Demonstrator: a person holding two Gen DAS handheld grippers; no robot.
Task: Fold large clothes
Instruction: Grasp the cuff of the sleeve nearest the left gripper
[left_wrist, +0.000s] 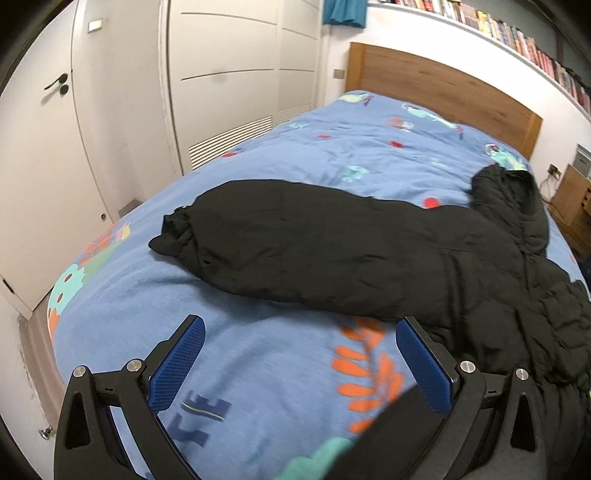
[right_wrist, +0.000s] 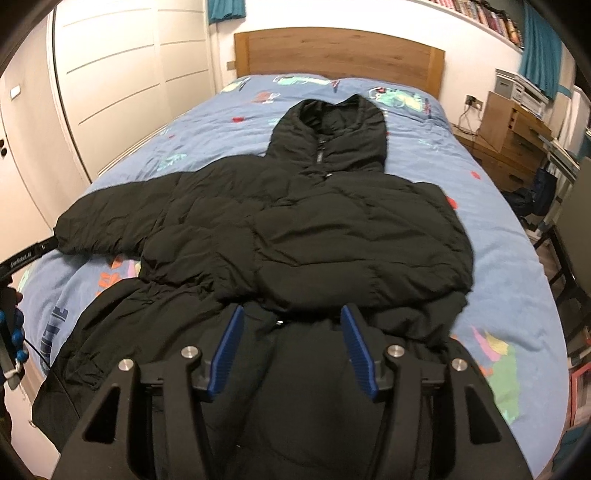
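Observation:
A large black hooded puffer jacket (right_wrist: 295, 221) lies on the blue patterned bed cover (right_wrist: 498, 229). Its hood (right_wrist: 332, 129) points at the headboard. Its right side is folded over the body; its left sleeve (left_wrist: 280, 243) stretches out to the left. My left gripper (left_wrist: 299, 325) is open and empty, just above the bed cover, short of the sleeve and left of the jacket body. My right gripper (right_wrist: 291, 314) is open and empty over the jacket's lower hem. The left gripper also shows at the left edge of the right wrist view (right_wrist: 22, 258).
A wooden headboard (right_wrist: 340, 55) stands at the far end. White wardrobe doors (left_wrist: 229, 74) run along the left side. A wooden drawer unit (right_wrist: 513, 129) and clutter stand at the right. A bookshelf (left_wrist: 517, 37) runs along the wall above.

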